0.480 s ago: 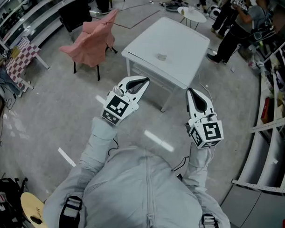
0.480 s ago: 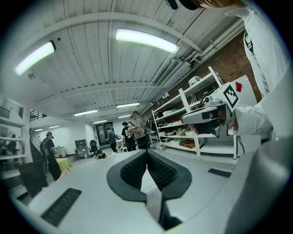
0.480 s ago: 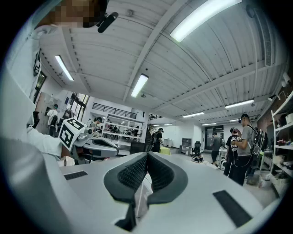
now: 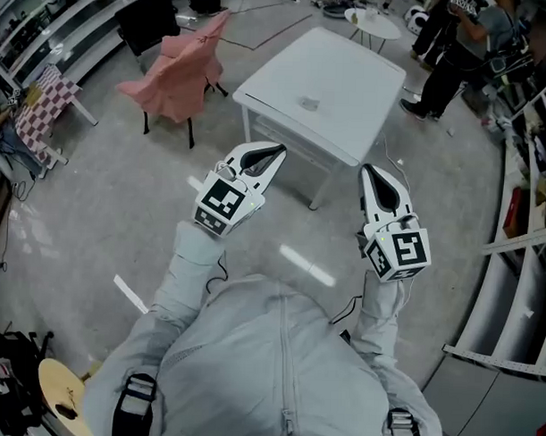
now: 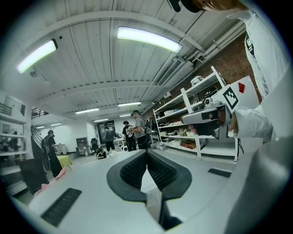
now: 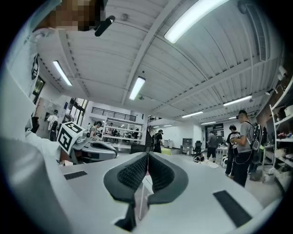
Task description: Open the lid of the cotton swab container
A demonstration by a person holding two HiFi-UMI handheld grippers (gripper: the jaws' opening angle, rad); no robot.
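A small clear container (image 4: 309, 104) sits on the white table (image 4: 349, 90) ahead of me in the head view; it is too small to make out its lid. My left gripper (image 4: 280, 151) is held up in front of my chest, shut and empty, short of the table's near edge. My right gripper (image 4: 367, 172) hovers to the right at the same height, also shut with nothing in it. In the left gripper view the jaws (image 5: 147, 153) meet tip to tip and point up at the room. The right gripper view shows its jaws (image 6: 147, 155) closed likewise.
A chair draped with pink cloth (image 4: 180, 71) stands left of the table. A small round table (image 4: 369, 26) and standing people (image 4: 458, 49) are beyond it. Shelving (image 4: 523, 221) runs along the right side, more racks (image 4: 47, 35) on the left. Grey floor (image 4: 121, 207) surrounds me.
The view has shifted slightly toward the table; both grippers stay raised and shut in nearly the same spots.
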